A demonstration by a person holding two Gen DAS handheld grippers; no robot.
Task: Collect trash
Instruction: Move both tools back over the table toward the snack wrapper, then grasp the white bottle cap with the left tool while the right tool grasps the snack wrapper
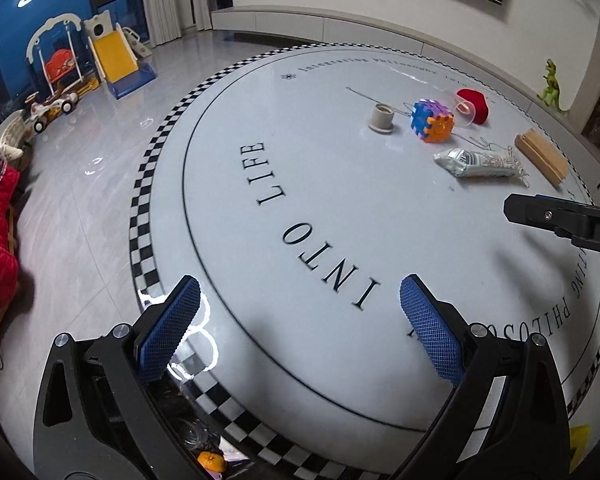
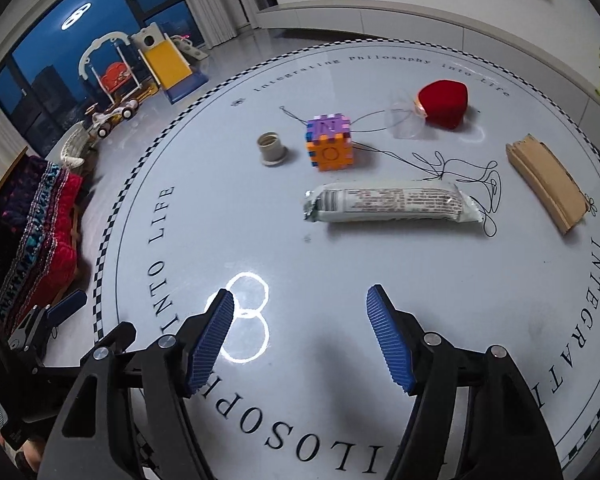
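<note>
Both grippers hang empty, jaws wide: right gripper point(image 2: 300, 336), left gripper point(image 1: 300, 328). The crinkled foil snack wrapper point(image 2: 392, 204) lies just ahead of the right fingertips, looking light, soft and slippery; pinch its middle crosswise.

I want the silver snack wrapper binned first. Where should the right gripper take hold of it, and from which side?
Probably across the middle of the snack wrapper, coming down from above with one finger on each long side. It lies flat and long across the right gripper view, and its crimped right end sits in the tangled black thread, so avoid that end.
</note>
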